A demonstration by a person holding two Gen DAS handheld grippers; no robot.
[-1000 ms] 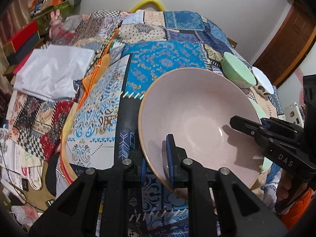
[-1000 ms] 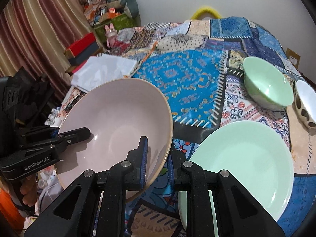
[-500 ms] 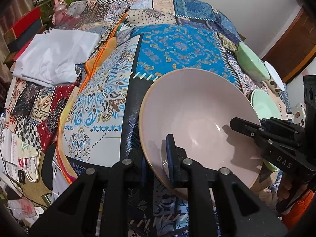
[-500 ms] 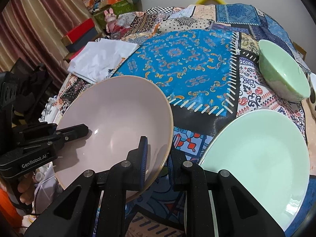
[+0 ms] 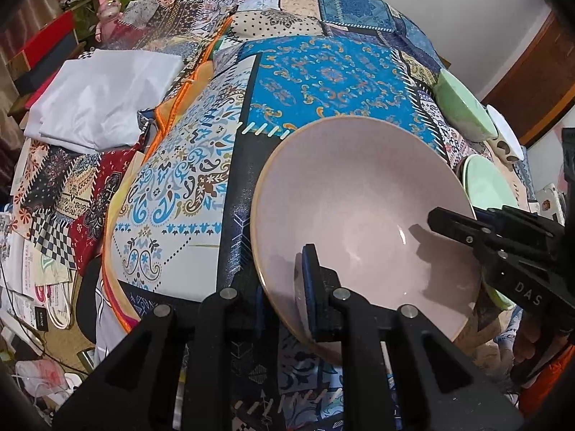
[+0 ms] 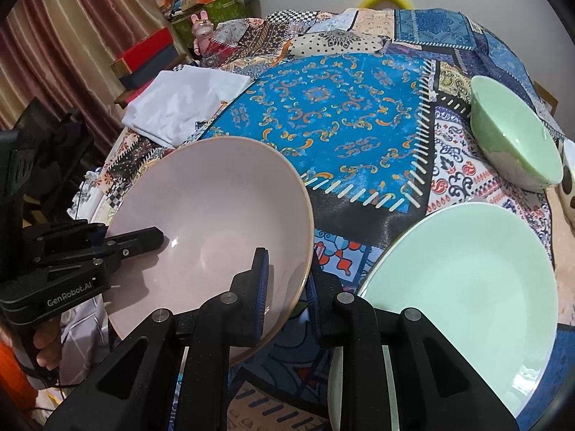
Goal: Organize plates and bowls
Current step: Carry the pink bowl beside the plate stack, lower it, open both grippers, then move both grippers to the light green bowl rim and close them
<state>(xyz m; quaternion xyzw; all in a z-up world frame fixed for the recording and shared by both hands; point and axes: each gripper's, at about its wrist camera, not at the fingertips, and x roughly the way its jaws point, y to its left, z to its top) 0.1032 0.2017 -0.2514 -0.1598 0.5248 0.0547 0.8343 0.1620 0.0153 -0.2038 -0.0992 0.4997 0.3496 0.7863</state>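
Observation:
A large pink bowl [image 5: 359, 212] [image 6: 212, 215] is held in the air above the table's near edge by both grippers. My left gripper [image 5: 284, 283] is shut on its near-left rim. My right gripper [image 6: 287, 280] is shut on its right rim, and shows in the left wrist view [image 5: 467, 230]. A pale green plate [image 6: 463, 280] lies on the patchwork tablecloth just right of the bowl. A green bowl [image 6: 514, 143] sits further back right, with a white spotted bowl [image 6: 569, 179] beside it at the frame edge.
The round table [image 6: 341, 115] is covered by a patchwork cloth. A folded white cloth [image 6: 179, 104] lies at its left side. Boxes, a pink toy and clutter stand beyond the left edge, with litter on the floor below [image 5: 39, 280].
Both grippers have lifted the pink bowl higher and tilted the view down. The green plate and green bowl look lower and further right in the frames.

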